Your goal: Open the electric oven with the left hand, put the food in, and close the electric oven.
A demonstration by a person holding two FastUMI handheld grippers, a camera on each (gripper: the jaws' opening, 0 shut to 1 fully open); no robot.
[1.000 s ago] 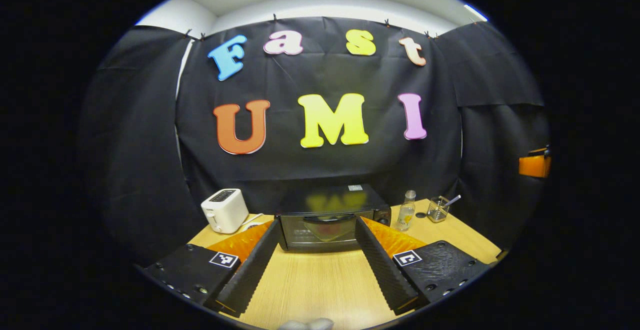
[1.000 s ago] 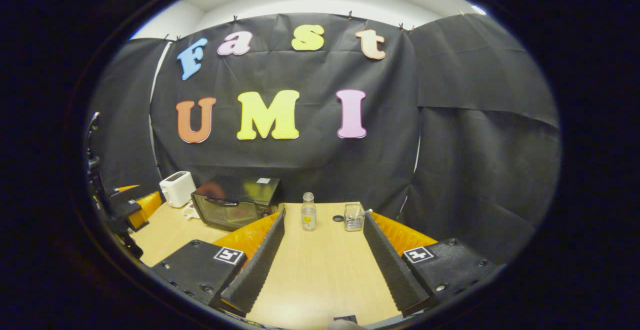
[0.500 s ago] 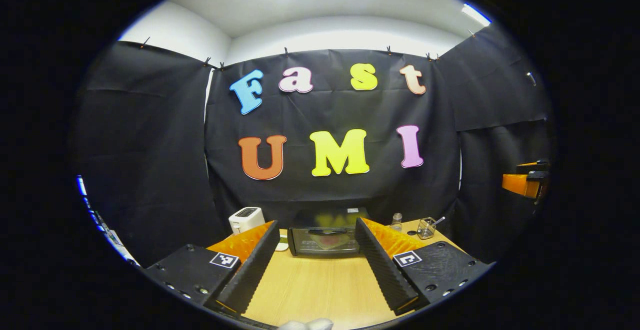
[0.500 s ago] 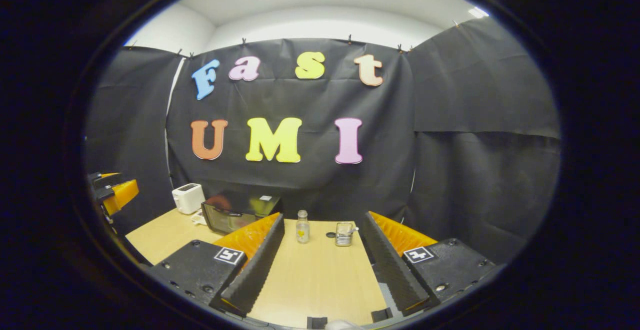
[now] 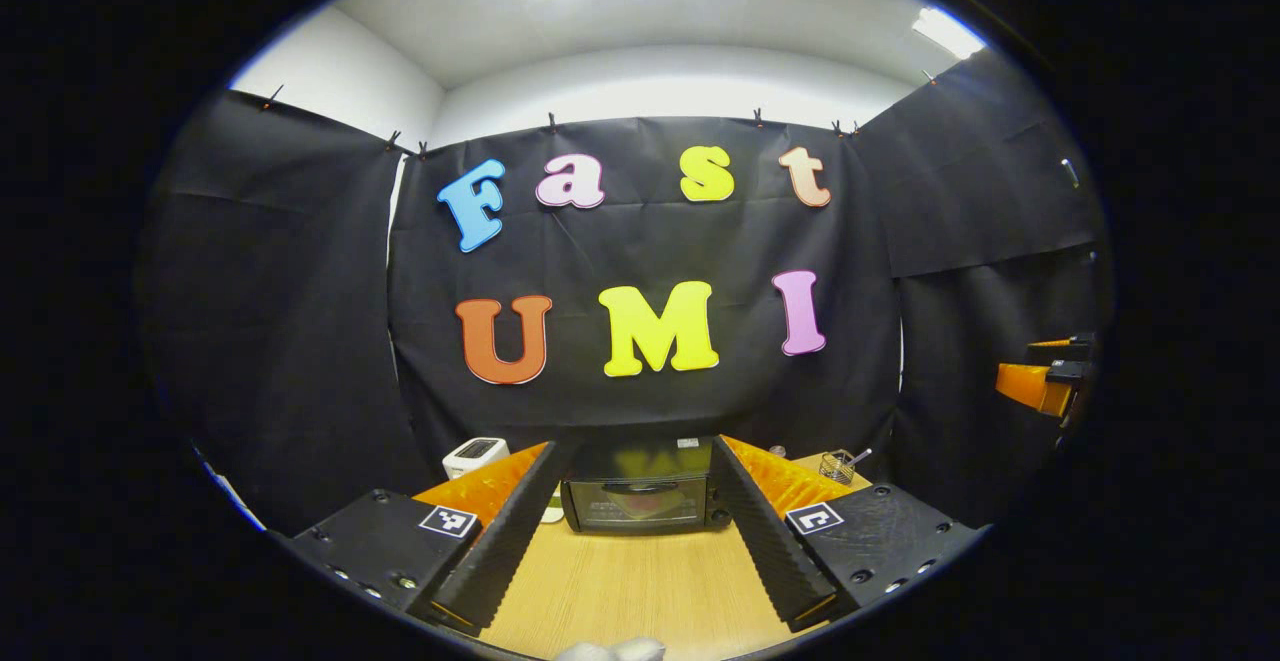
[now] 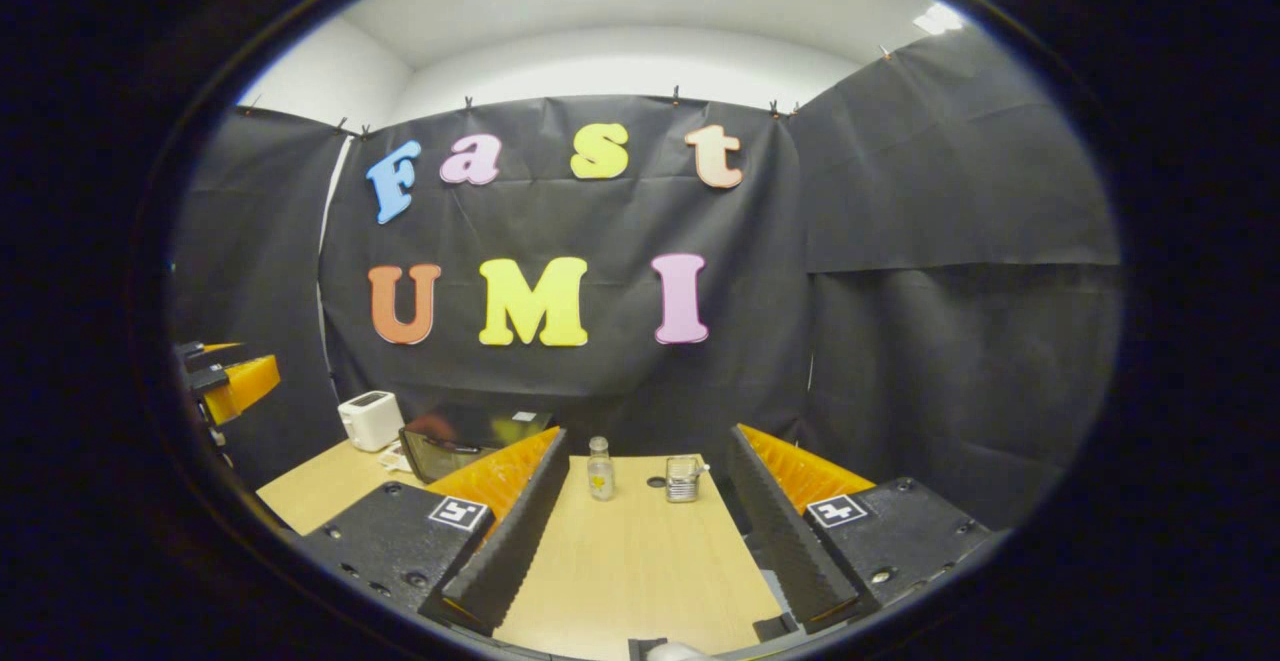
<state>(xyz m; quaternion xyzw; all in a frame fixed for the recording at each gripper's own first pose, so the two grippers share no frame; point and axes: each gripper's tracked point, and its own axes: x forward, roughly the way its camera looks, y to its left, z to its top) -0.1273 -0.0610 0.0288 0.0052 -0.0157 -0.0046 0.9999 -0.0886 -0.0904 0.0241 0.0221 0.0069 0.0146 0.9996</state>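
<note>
The black electric oven (image 5: 635,491) stands at the back of the wooden table (image 5: 640,591) with its door shut. A dim reddish shape shows in its door glass; I cannot tell whether it is food or a reflection. My left gripper (image 5: 635,453) is open and empty, held well back from the oven and pointed straight at it. In the right gripper view the oven (image 6: 455,441) sits at the left. My right gripper (image 6: 648,441) is open and empty too, aimed at a small bottle (image 6: 599,469) and a glass cup (image 6: 682,478).
A white toaster (image 5: 475,456) stands left of the oven. The glass cup with a spoon (image 5: 840,463) is to the oven's right. A small dark lid (image 6: 653,482) lies between bottle and cup. Black cloth walls the booth on three sides.
Both grippers have drawn back from the table's far end and tilted upward; the oven, bottle and cup look smaller and lower. Both grippers stayed open.
</note>
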